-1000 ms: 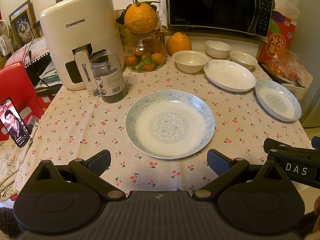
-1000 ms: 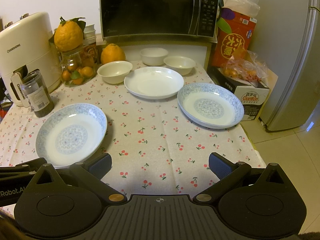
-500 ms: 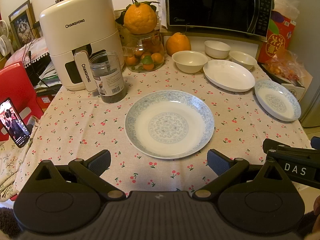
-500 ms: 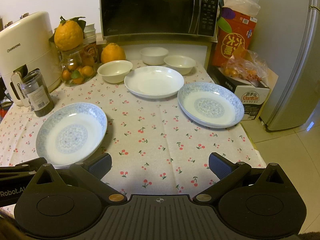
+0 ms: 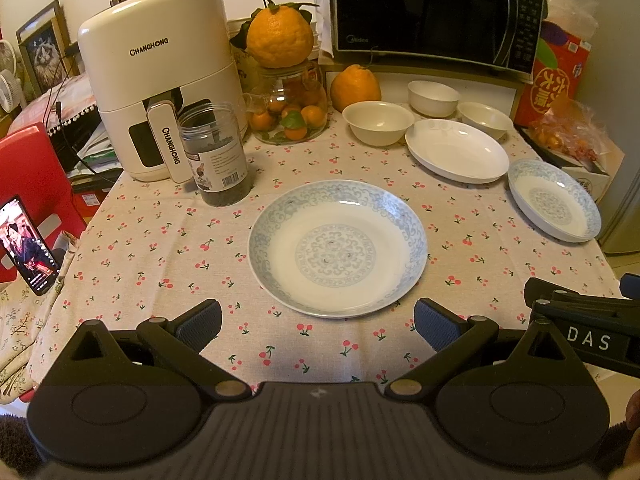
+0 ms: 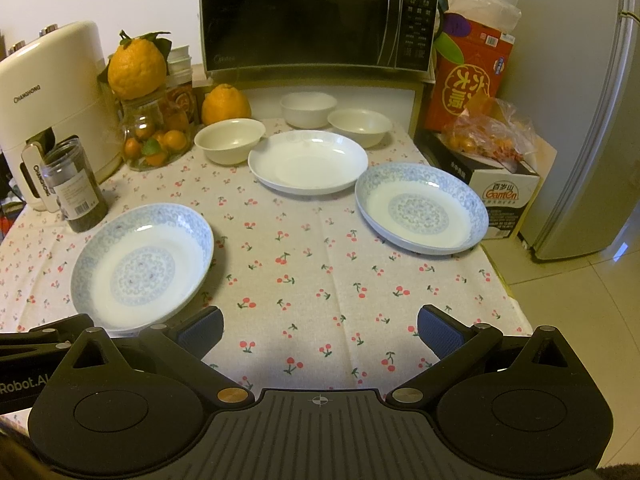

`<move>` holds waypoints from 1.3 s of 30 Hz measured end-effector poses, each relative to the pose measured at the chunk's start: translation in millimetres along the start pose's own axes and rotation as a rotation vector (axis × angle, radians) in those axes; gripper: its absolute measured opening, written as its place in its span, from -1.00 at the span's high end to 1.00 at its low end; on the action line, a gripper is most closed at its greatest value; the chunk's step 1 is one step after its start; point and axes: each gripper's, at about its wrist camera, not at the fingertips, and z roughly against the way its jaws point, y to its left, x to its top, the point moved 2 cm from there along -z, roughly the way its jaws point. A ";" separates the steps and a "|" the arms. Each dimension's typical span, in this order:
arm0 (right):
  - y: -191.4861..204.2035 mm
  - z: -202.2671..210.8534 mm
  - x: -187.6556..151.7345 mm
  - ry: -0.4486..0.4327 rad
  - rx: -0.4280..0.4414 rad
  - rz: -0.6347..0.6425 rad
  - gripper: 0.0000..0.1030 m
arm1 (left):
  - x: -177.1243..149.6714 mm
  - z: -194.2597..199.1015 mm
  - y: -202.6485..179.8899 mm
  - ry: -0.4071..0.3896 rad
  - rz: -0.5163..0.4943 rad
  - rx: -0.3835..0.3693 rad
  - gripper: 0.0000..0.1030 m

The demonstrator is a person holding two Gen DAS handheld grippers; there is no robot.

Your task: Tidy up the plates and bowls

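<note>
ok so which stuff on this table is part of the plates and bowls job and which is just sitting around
Job:
near blue plate
far blue plate
white plate
three white bowls

Just there:
air fryer
dark jar
fruit jar
microwave
phone

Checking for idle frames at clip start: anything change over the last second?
Nothing visibly moved. Left gripper and right gripper both open, holding nothing. The two blue-patterned plates, white plate and bowls sit where they were. Only the phone screen shows a different image.
</note>
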 end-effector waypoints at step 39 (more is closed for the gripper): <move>0.9 -20.6 32.7 0.090 0.014 0.100 -1.00 | 37.2 -19.5 -1.9 0.022 -0.153 -0.059 -0.93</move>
